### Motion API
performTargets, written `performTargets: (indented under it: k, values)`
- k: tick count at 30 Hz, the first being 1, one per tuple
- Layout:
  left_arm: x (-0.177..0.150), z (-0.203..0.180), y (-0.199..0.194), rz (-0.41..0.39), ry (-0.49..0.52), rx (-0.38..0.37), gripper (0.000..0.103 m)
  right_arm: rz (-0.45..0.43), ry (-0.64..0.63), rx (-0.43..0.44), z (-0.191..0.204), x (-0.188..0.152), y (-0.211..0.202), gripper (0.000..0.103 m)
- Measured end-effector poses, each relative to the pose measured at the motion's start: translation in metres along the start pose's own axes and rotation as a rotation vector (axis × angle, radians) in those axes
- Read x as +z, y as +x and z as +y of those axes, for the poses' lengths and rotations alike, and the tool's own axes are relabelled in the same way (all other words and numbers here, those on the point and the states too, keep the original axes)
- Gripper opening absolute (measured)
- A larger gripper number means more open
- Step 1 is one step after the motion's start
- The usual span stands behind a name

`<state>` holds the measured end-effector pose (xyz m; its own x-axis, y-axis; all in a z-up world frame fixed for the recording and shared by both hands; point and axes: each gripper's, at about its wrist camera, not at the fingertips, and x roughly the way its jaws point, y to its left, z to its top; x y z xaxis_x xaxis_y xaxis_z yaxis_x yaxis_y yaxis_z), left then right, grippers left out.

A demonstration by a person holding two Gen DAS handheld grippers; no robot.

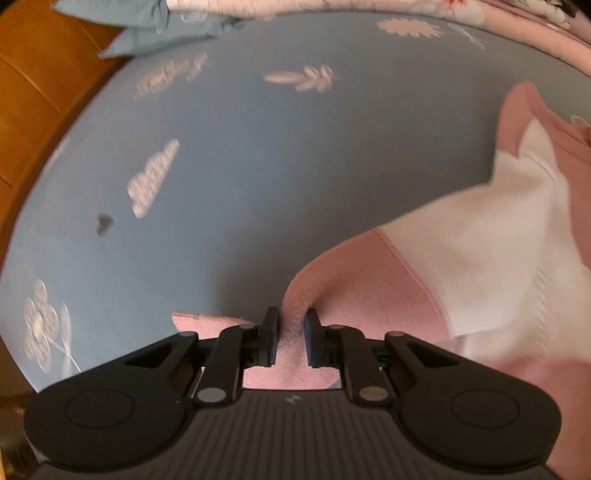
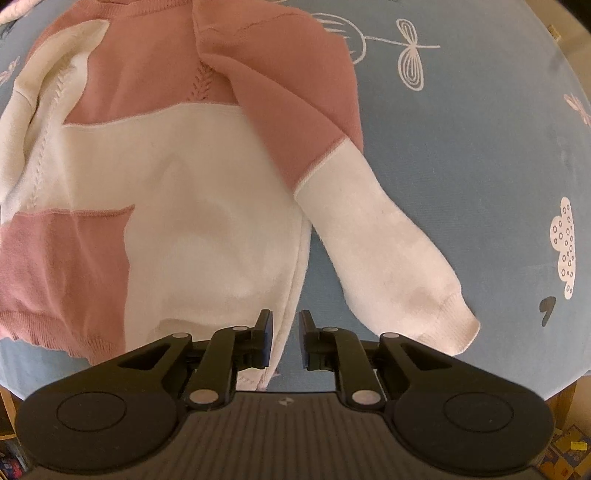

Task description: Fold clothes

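A blue bedsheet (image 2: 461, 155) with white cloud and flower prints covers the bed. The pink-and-white sweater (image 2: 177, 177) lies spread on it, one sleeve (image 2: 388, 251) splayed aside. The left gripper (image 1: 291, 328) pinches a pink fold; the right gripper (image 2: 285, 332) is clamped on the white side edge. Judged mid-fold: both should carry their edges across together.

Blue sheet (image 1: 240, 155) covers the bed, printed with white clouds (image 2: 563, 245), flowers (image 1: 40, 325) and a small dark heart (image 1: 103, 223). Wooden floor (image 1: 33, 85) at the left edge. Crumpled blue-grey cloth (image 1: 147, 26) at the sheet's far corner.
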<state>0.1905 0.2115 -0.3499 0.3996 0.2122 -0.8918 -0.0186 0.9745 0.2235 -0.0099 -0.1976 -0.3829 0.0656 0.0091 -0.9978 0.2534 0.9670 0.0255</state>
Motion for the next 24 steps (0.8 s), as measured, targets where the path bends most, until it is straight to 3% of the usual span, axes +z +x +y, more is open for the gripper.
performTargets:
  k: [4, 9, 15, 19, 24]
  values:
    - [0.017, 0.010, 0.016, -0.007, -0.042, 0.035, 0.013, 0.018, 0.001, -0.006, -0.002, -0.004, 0.000, 0.020]
    - [0.015, 0.011, 0.031, 0.033, -0.074, 0.023, 0.022, 0.029, -0.004, 0.005, 0.004, -0.008, 0.002, 0.026]
    - [-0.013, 0.002, 0.015, 0.066, -0.031, -0.025, 0.050, 0.042, -0.014, 0.051, 0.003, -0.018, 0.003, 0.035]
    - [-0.039, -0.007, 0.005, 0.113, -0.026, -0.056, 0.052, 0.063, 0.035, 0.105, -0.007, -0.030, 0.010, 0.039]
    - [-0.071, -0.018, -0.008, 0.172, -0.020, -0.096, 0.055, 0.072, 0.193, 0.200, -0.026, -0.042, 0.031, 0.042]
